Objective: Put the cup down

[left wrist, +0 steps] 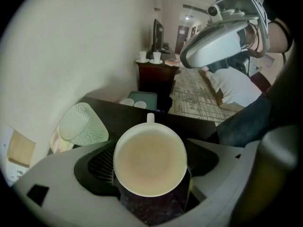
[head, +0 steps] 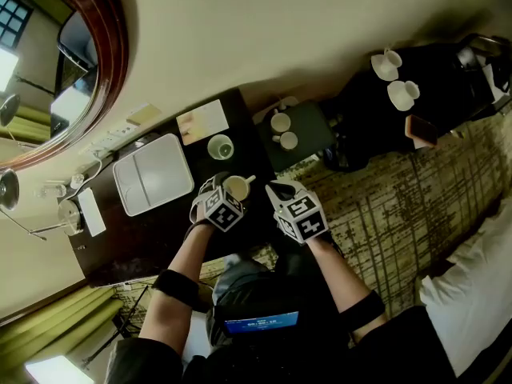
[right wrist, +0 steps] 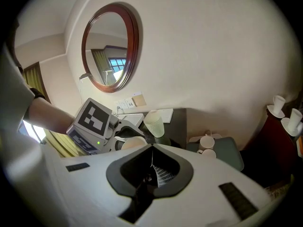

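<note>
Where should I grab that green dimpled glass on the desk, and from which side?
Probably grip the green glass across its side, just below the rim, coming level from the room side. It stands upright, handleless, flaring upward; the wall is behind it, the tray beside it.

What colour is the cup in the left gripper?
The cup is white, clearest in the left gripper view.
</note>
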Demonstrator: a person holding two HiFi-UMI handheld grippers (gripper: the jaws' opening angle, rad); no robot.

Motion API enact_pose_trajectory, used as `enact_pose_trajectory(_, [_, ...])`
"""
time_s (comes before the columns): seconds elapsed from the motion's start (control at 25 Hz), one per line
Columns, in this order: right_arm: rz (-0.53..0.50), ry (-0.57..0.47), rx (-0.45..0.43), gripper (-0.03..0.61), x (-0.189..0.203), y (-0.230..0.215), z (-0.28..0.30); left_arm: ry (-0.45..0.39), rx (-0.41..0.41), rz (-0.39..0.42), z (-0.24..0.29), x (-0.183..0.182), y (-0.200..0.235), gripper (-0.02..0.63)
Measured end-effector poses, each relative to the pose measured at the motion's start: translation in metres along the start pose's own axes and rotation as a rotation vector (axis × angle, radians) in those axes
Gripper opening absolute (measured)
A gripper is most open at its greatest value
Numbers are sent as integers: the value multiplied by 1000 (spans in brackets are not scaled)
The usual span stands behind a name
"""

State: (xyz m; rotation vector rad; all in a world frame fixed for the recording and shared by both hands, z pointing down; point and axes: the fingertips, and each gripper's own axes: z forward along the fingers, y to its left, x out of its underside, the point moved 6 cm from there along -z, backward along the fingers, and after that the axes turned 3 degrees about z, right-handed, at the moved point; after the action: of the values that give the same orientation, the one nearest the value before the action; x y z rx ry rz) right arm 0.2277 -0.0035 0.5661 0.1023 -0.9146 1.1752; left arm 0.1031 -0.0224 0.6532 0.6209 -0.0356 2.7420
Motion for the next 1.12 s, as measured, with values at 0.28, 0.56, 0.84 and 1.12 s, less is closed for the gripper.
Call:
enact_pose_trajectory(0.28, [8, -1, 4, 8, 3, -6, -5, -19, -42, -6, 8, 3, 0, 419])
enact_pose_trajectory(0.56, [9, -4, 13, 8, 2, -9, -7, -56, -45, -27, 4, -2, -1, 496])
enact_pose_trajectory(0.84, [4, -14, 12, 8, -5, -1, -4, -103, -71, -13, -27, -5, 4, 498])
enact_pose_trajectory(1.12, [-41, -46, -11, 8, -24, 31, -3, -242, -192, -95, -106, 11, 8, 415])
